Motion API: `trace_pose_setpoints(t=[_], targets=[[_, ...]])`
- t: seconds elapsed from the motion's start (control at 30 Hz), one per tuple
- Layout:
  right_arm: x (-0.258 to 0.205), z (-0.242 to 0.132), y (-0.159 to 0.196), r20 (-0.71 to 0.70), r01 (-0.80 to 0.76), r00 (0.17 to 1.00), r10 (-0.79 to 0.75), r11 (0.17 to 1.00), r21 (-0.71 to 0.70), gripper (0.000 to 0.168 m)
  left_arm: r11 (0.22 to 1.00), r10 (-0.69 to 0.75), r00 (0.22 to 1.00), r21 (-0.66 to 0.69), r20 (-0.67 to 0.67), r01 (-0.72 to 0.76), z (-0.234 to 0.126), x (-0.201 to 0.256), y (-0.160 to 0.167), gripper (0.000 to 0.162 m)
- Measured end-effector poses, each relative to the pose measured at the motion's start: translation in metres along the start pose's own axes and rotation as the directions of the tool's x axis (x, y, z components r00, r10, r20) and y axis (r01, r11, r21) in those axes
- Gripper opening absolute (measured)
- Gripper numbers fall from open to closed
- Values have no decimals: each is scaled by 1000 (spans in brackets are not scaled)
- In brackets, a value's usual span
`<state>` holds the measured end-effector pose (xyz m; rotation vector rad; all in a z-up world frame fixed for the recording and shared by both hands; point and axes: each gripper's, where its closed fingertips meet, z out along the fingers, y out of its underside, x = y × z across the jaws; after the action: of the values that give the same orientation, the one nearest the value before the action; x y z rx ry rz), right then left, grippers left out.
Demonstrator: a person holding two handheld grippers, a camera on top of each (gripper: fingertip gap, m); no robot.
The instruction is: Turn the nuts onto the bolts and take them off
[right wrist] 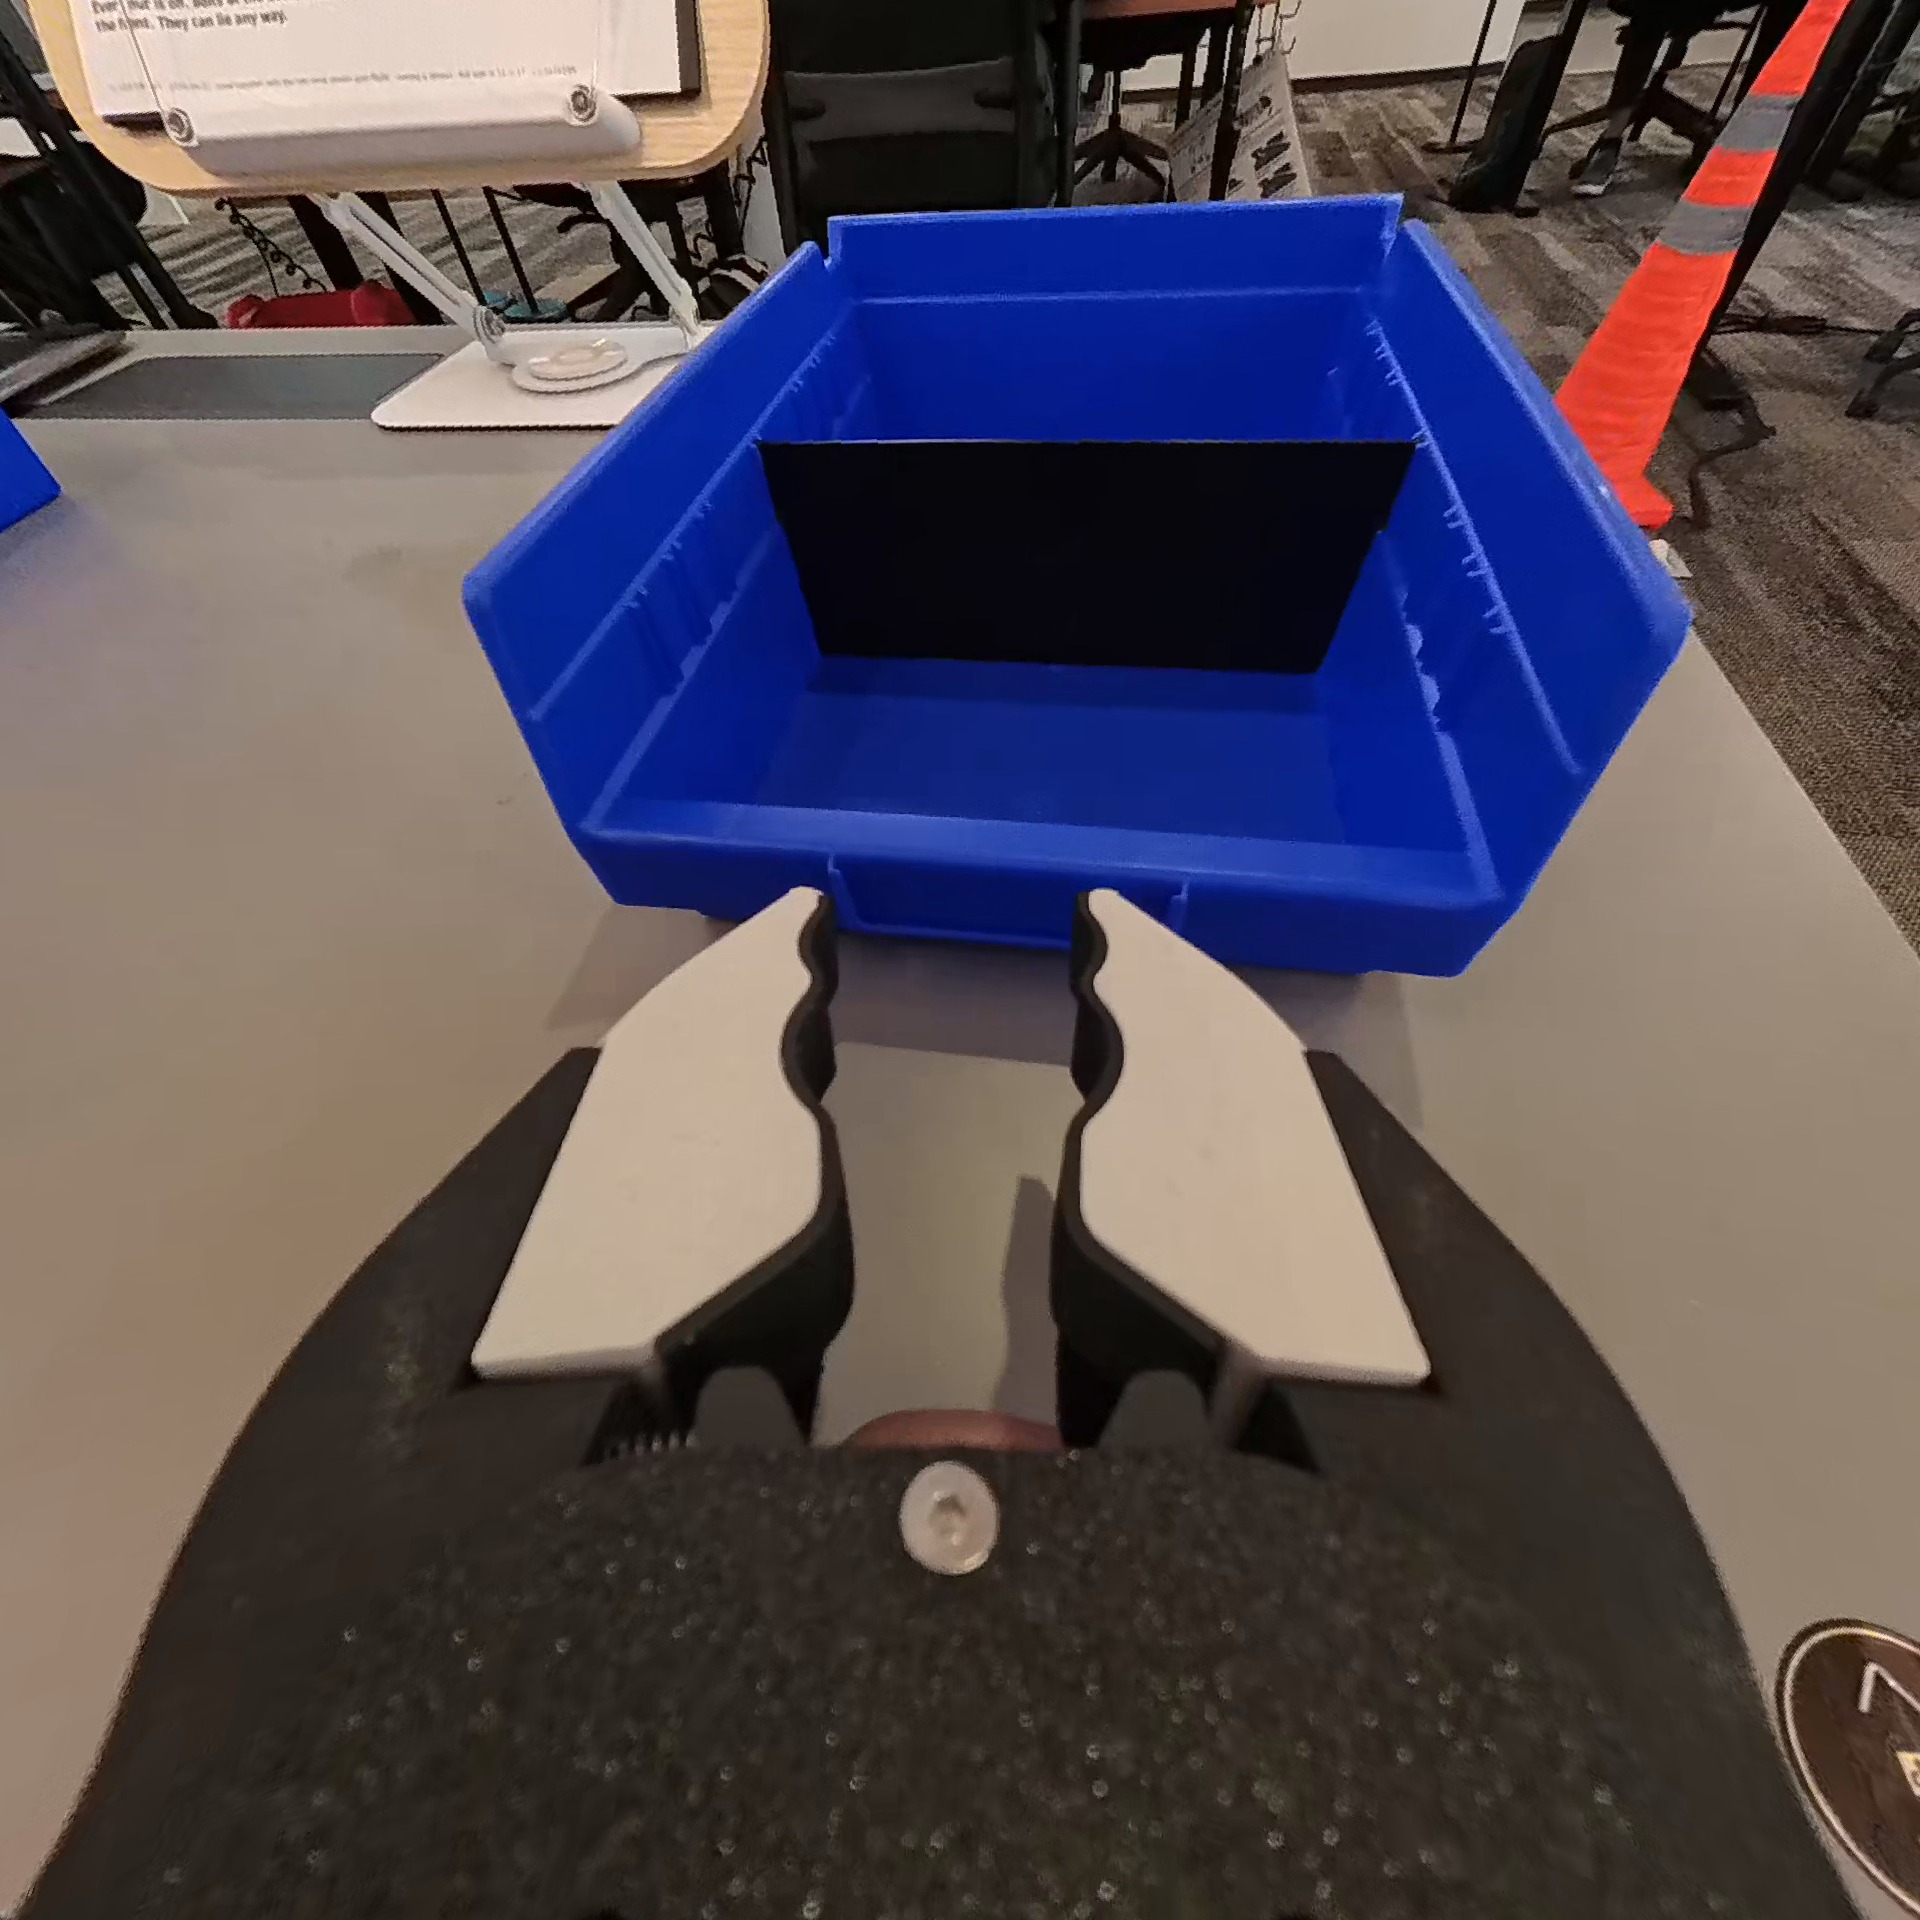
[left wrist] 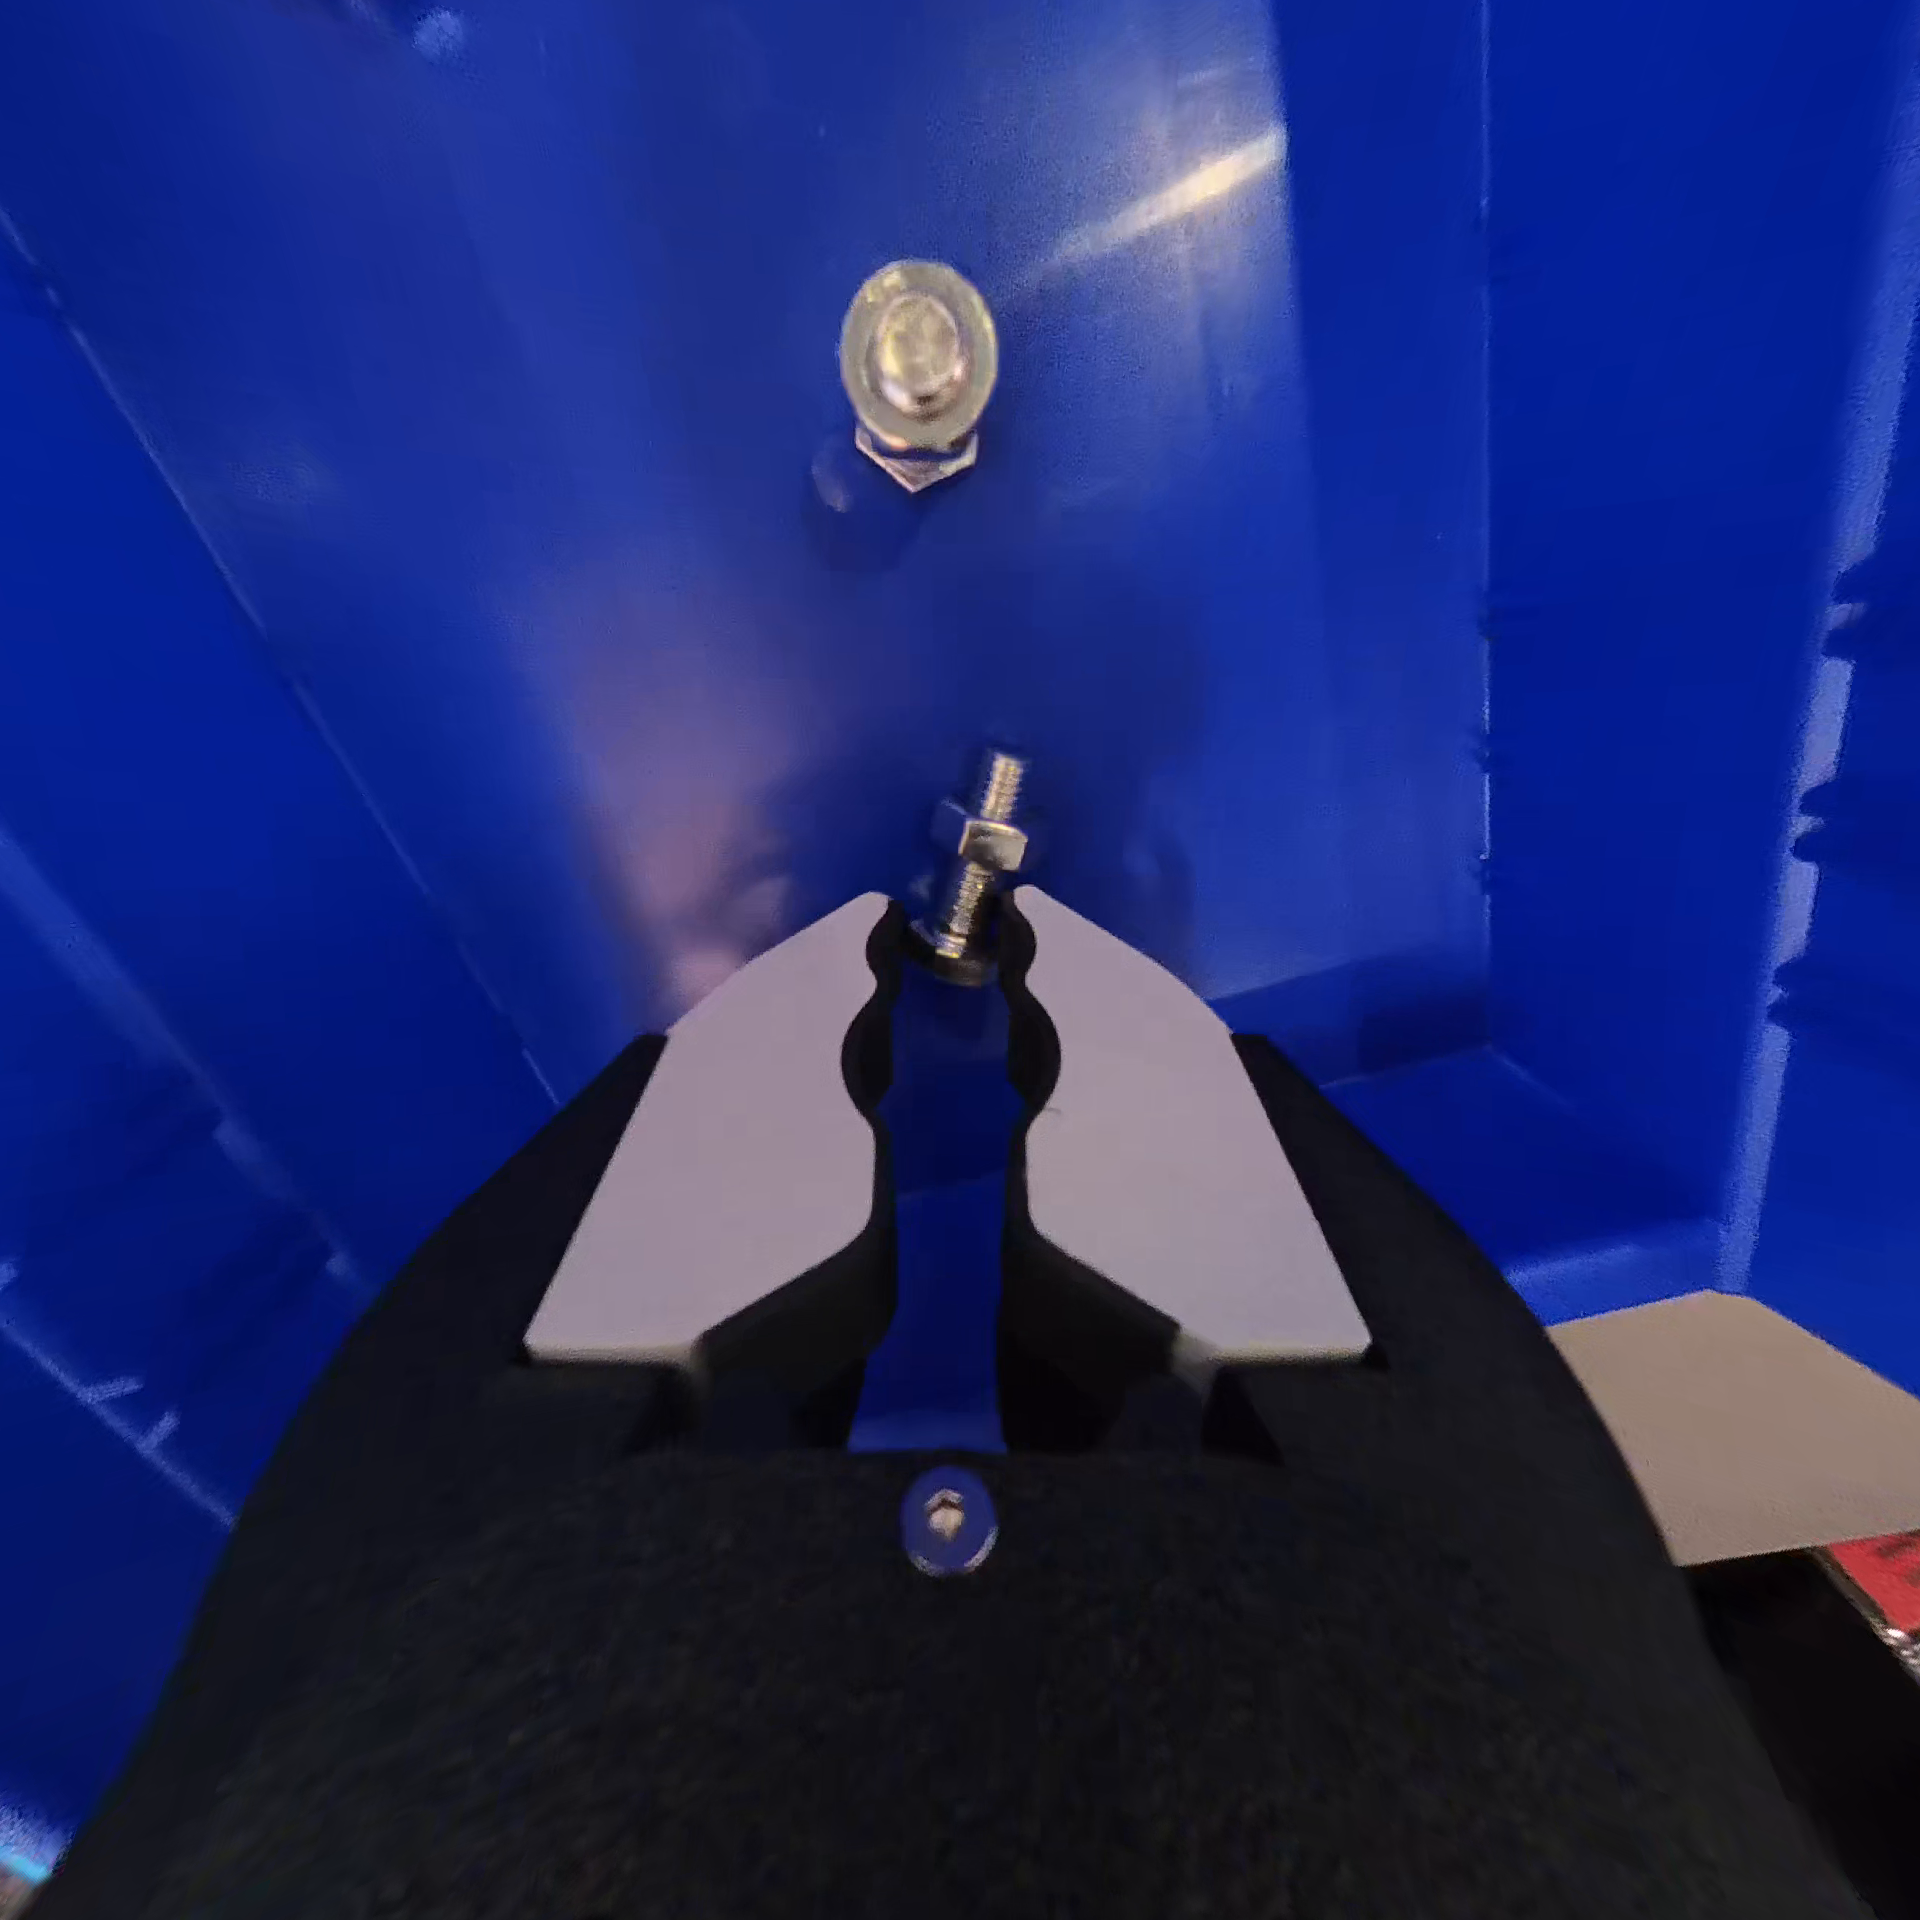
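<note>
The blue bin (right wrist: 1049, 582) on the grey table (right wrist: 260, 831) fills the right wrist view, its near compartment bare in front of a dark divider (right wrist: 1081, 551); the right gripper (right wrist: 951, 935) hovers just short of the bin's front lip, jaws apart and holding nothing. In the left wrist view, blue bin walls (left wrist: 520, 520) close in on all sides, so sideways room looks tight and the way out is probably upward. The left gripper (left wrist: 954, 925) is clamped on the head end of a bolt (left wrist: 971, 883), whose nut (left wrist: 982, 836) sits partway along the thread. A second bolt (left wrist: 917, 374) lies beyond, apart. The step seems to be lifting the bolt clear; a firm grip near the head should leave the nut free for the other gripper.
</note>
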<state>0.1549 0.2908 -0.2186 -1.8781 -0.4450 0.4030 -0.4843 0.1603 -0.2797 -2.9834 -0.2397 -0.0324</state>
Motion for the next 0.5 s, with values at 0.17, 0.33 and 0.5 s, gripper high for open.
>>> trace_pose_setpoints(t=[0.17,0.33,0.5], targets=[[-4,1,0,-4,37,999,-37,999,-5,41,995,87,995,49,42,-89,-1,-1,0,15],[-17,-1,-7,23,91,995,-92,995,32,39,963,140,990,231,12,-139,-28,8,-2,15],[-60,-6,-34,152,96,981,-121,982,161,39,842,215,958,533,-189,-84,-94,54,-11,15]])
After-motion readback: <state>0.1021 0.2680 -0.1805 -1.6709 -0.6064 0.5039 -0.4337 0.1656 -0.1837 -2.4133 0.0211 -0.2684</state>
